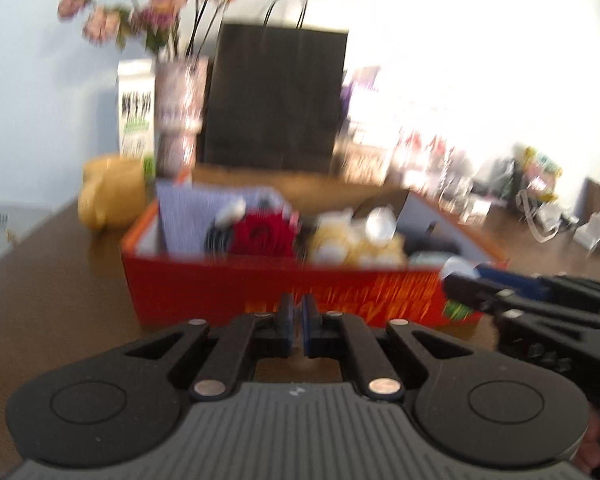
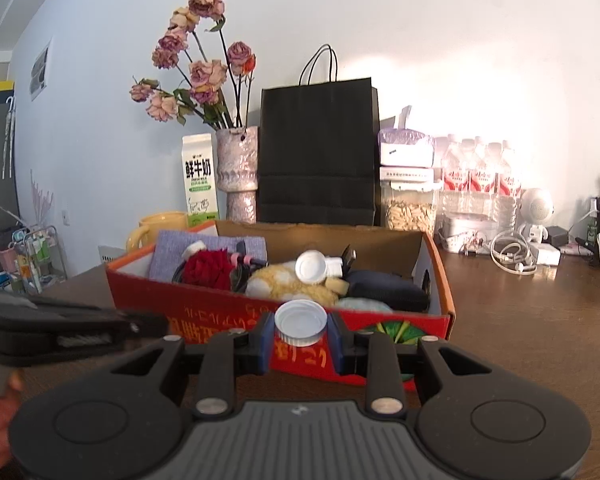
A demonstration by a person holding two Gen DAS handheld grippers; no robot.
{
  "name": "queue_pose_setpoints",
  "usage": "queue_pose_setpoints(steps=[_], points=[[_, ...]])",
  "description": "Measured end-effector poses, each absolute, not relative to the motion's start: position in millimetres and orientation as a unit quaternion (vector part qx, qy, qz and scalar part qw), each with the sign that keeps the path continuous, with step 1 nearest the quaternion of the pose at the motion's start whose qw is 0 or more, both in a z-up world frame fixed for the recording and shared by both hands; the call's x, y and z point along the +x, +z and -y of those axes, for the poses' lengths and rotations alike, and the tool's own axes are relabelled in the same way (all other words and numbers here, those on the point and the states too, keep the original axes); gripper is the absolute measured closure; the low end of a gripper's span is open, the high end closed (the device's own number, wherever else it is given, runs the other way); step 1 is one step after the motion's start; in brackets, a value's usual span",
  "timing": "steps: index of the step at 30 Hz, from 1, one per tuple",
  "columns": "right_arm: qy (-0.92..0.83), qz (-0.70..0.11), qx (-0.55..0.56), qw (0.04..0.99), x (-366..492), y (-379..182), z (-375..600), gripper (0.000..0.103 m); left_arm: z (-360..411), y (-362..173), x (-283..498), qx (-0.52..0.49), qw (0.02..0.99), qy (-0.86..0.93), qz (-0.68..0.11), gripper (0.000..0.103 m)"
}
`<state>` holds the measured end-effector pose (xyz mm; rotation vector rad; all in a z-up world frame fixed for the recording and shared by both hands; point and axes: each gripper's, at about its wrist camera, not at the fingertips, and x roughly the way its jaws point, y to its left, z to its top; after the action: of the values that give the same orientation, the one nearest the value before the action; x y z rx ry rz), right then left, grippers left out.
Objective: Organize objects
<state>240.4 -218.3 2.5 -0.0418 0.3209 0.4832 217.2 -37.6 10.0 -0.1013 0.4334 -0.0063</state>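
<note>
Holding a white screw cap (image 2: 300, 323) between my right fingers (image 2: 265, 344), I note the blue pads pinch it on both sides, its open side facing up and toward the camera. My right gripper (image 2: 300, 334) sits just short of the near wall of the red cardboard box (image 2: 236, 312), the cap level with the box rim.

My left gripper (image 1: 299, 320) has its fingers (image 1: 287, 320) pressed together with nothing between them. The left view is blurred. Ahead of those fingers stands the same red box (image 1: 220, 284) on the brown bench (image 1: 40, 288). To their right, the right gripper (image 1: 466, 278) shows with the white cap (image 1: 458, 267) at its tip, close to the box's near right corner.

Contents of the box, ahead of my right fingers: a second white cap (image 2: 311, 267) resting on a yellow plush item (image 2: 278, 282), a red rose-like item (image 2: 210, 270) to the left, a lavender cloth (image 2: 172, 254) behind that, and a dark navy pouch (image 2: 384, 290) to the right. Other items there are too small to identify.

Beyond the box stand a black paper bag (image 2: 318, 152), a vase of dried roses (image 2: 239, 172), a milk carton (image 2: 199, 180) and a yellow mug (image 2: 156, 226). Water bottles (image 2: 480, 176) and cables (image 2: 512, 254) lie further right on the bench (image 2: 520, 320).
</note>
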Motion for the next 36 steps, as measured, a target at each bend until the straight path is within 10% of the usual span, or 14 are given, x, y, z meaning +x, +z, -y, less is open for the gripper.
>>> queue_pose_setpoints(steps=[10,12,14,36], points=[[0.21,-0.161,-0.049,0.963,298,33,191,0.076,32,64,266,-0.041,0.987,-0.016,-0.154,0.095],[0.205,-0.177,-0.051,0.961,311,33,187,0.059,30,65,281,-0.037,0.984,-0.013,-0.173,0.067],[0.193,-0.182,-0.048,0.963,315,32,185,0.011,26,62,289,-0.032,0.982,0.003,-0.184,0.0],[0.218,-0.266,-0.035,0.938,207,16,214,0.0,-10,14,172,-0.042,0.952,-0.018,-0.303,0.0]])
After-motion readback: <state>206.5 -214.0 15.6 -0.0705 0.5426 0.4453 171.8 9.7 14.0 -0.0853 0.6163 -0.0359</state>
